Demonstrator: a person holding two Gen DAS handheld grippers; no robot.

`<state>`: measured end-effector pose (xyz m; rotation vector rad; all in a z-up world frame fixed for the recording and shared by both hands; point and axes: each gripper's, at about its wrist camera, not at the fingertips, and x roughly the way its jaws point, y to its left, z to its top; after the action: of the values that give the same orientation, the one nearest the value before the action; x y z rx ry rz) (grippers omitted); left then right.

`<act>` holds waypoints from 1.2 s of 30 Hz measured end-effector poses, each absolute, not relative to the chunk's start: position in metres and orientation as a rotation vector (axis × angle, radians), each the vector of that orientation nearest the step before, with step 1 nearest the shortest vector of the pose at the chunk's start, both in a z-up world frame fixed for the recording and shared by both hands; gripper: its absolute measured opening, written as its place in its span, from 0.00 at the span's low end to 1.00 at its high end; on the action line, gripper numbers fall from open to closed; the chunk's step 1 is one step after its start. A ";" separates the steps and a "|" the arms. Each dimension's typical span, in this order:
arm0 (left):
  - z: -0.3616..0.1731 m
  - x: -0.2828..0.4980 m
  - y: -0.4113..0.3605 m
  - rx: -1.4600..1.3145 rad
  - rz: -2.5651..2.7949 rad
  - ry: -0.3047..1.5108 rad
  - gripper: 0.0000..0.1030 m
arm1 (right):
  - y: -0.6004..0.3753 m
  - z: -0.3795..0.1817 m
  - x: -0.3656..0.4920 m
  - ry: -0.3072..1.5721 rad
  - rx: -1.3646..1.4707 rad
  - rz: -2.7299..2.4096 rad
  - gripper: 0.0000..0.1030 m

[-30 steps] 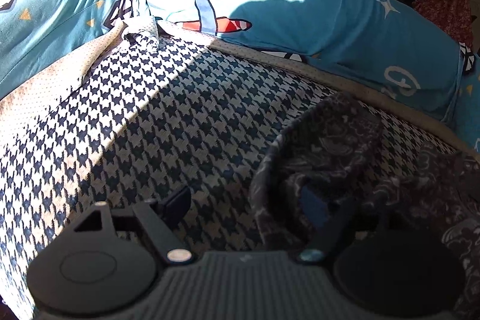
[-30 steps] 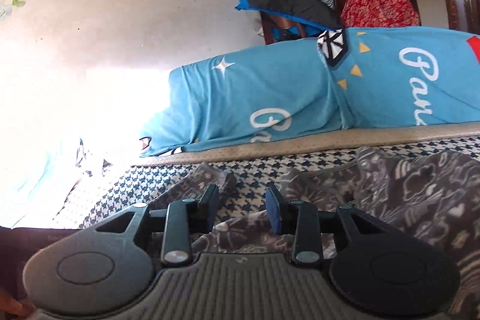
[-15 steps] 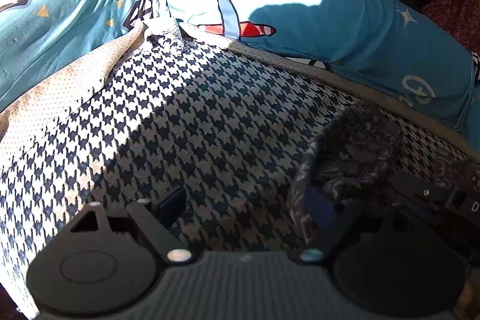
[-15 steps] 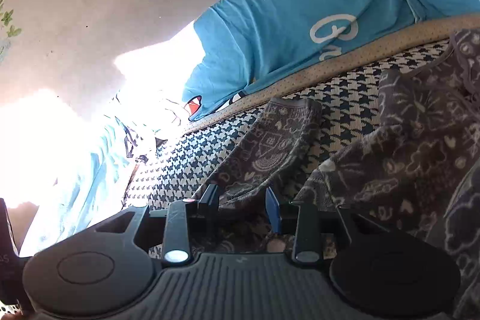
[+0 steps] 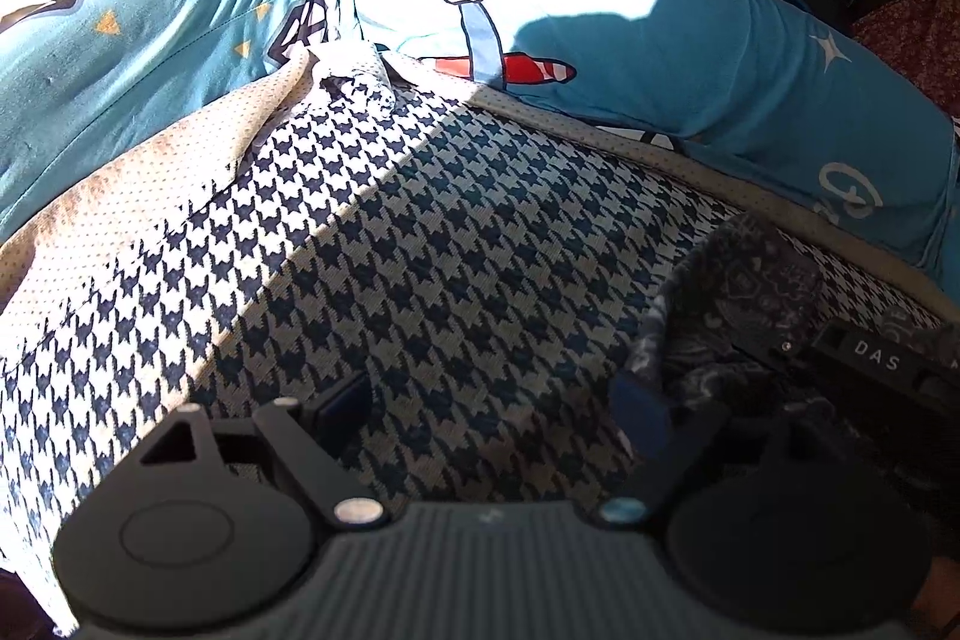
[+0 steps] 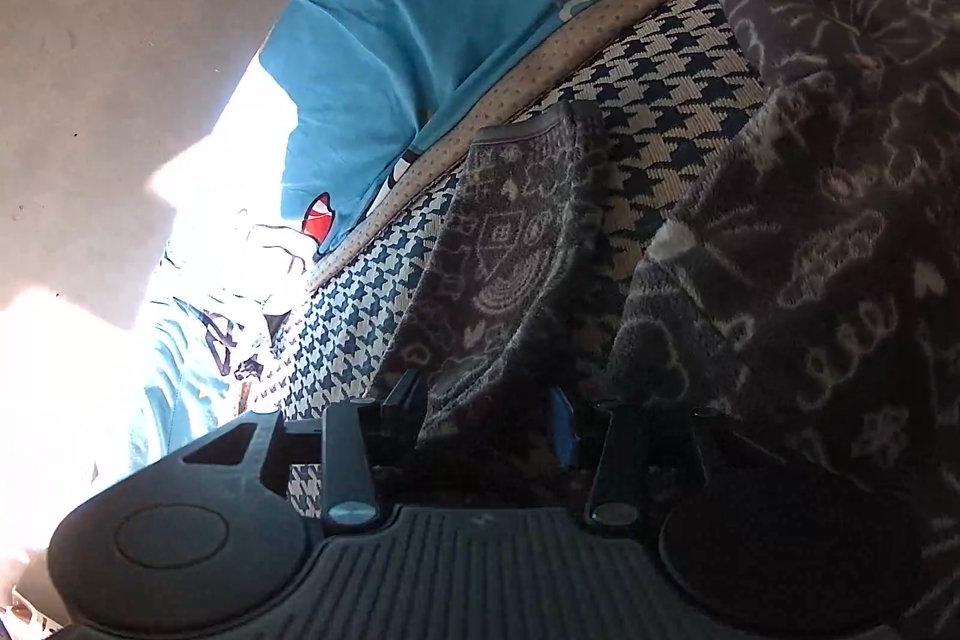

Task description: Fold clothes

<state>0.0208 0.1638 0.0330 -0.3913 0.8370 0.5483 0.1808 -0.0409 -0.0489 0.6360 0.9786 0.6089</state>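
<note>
Right claw (image 6: 480,406) is opening, a fleecy grey printed garment (image 6: 516,220) sleeve lying between its jaws at lower centre. Left claw (image 5: 492,406) is standing spread over the houndstooth bed cover (image 5: 372,244), empty. Risk: limp fleece slipping free, undoing the fold.

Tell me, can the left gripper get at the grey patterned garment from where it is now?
Probably yes: the left gripper stands open over bare houndstooth cover, and the grey patterned garment lies beside its right finger.
</note>
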 end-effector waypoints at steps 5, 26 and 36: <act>0.033 0.021 0.163 -0.379 0.551 0.836 0.83 | -0.038 -0.053 0.182 0.926 0.659 0.611 0.41; 0.045 0.007 0.190 -0.475 0.553 0.769 0.87 | -0.115 0.073 0.090 0.581 0.600 1.036 0.11; 0.039 0.003 0.173 -0.422 0.460 0.782 0.88 | -0.106 0.064 -0.055 0.566 0.053 1.320 0.13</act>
<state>0.0026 0.1734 0.0394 -0.4225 0.7816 0.4601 -0.0548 -0.1056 0.0641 0.0534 0.5661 1.3198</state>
